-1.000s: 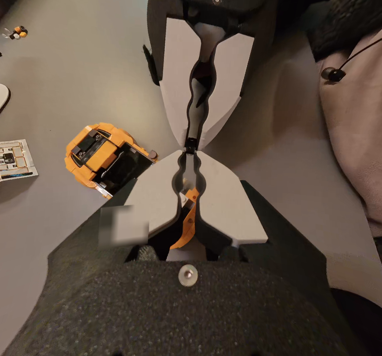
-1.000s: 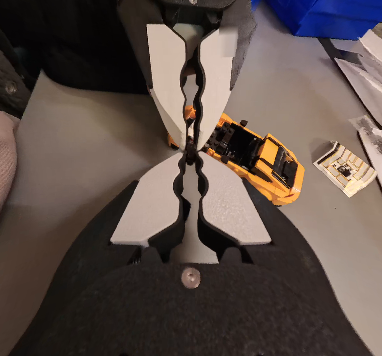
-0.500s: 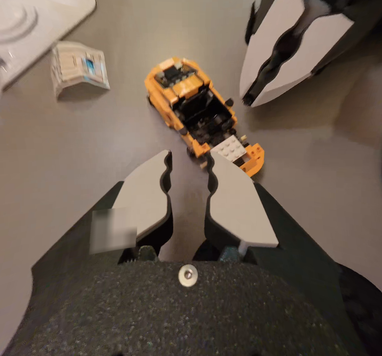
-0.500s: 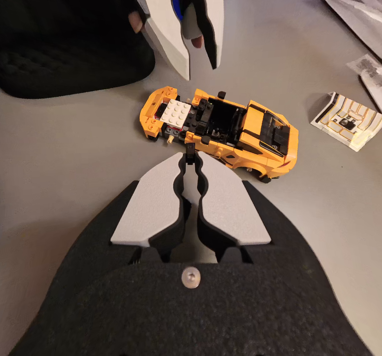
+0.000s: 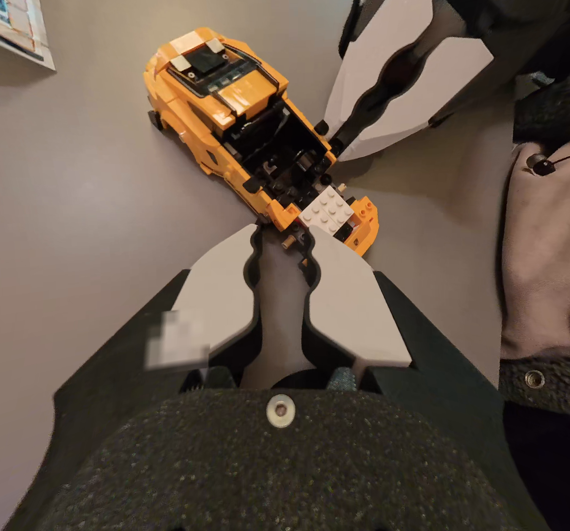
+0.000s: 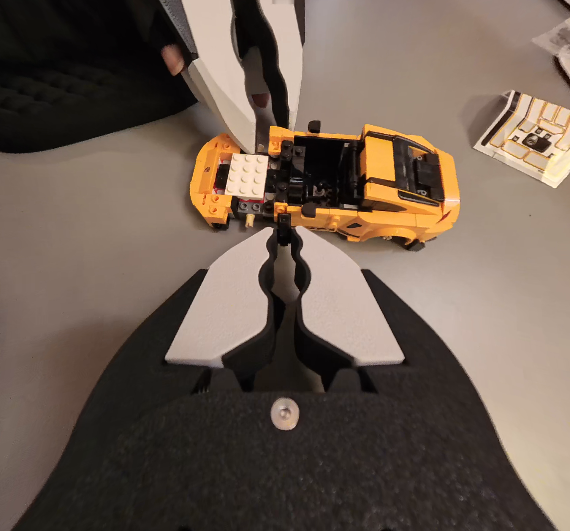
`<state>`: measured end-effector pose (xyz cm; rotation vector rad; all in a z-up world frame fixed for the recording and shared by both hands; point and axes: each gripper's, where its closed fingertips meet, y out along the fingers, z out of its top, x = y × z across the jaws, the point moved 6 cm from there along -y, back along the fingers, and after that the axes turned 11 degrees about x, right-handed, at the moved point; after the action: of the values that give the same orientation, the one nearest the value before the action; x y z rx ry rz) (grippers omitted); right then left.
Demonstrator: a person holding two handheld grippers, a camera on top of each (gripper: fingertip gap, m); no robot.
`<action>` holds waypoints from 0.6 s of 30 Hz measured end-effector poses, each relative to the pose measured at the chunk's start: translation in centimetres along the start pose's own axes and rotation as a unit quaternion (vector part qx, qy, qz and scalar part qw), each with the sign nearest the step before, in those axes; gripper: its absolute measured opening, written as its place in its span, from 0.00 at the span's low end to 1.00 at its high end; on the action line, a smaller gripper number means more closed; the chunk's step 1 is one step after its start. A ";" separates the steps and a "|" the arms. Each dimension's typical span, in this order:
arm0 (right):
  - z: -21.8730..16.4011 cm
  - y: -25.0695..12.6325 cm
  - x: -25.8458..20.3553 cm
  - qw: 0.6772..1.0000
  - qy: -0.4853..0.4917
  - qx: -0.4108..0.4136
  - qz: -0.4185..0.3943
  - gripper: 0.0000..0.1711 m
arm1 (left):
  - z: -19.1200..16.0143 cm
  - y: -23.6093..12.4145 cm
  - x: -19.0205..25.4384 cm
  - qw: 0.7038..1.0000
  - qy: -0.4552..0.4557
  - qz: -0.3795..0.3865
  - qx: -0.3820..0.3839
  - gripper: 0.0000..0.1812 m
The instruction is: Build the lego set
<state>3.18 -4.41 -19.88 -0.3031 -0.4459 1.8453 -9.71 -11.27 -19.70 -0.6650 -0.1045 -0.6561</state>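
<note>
Left fingers (image 5: 282, 232) apart at car (image 6: 324, 183); right fingers (image 6: 283, 232) pinching black piece (image 6: 283, 223).

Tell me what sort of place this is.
Probably a hobby or work table indoors: a plain grey tabletop holds a half-built orange lego car with a sticker sheet beside it. Nothing in view shows the wider room.
</note>
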 end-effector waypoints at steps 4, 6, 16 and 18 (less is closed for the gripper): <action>-0.3 -0.3 0.2 1.000 -0.006 -0.016 0.002 0.04 | 0.1 0.4 0.6 1.000 0.016 -0.006 -0.005 0.13; -0.5 -0.6 0.5 1.000 -0.005 -0.020 0.005 0.04 | 0.1 0.6 1.1 0.999 0.028 -0.017 -0.011 0.13; -1.3 -2.2 1.6 0.997 -0.023 -0.035 0.059 0.05 | -0.2 1.3 3.7 0.990 0.122 -0.059 -0.028 0.13; -1.4 -2.4 1.7 0.997 -0.021 -0.034 0.064 0.05 | -0.4 1.1 3.0 0.987 0.153 -0.018 -0.044 0.14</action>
<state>5.27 -1.92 -20.01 -0.3466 -0.5283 1.9661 -6.71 -12.39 -19.74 -0.6414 0.1982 -0.7929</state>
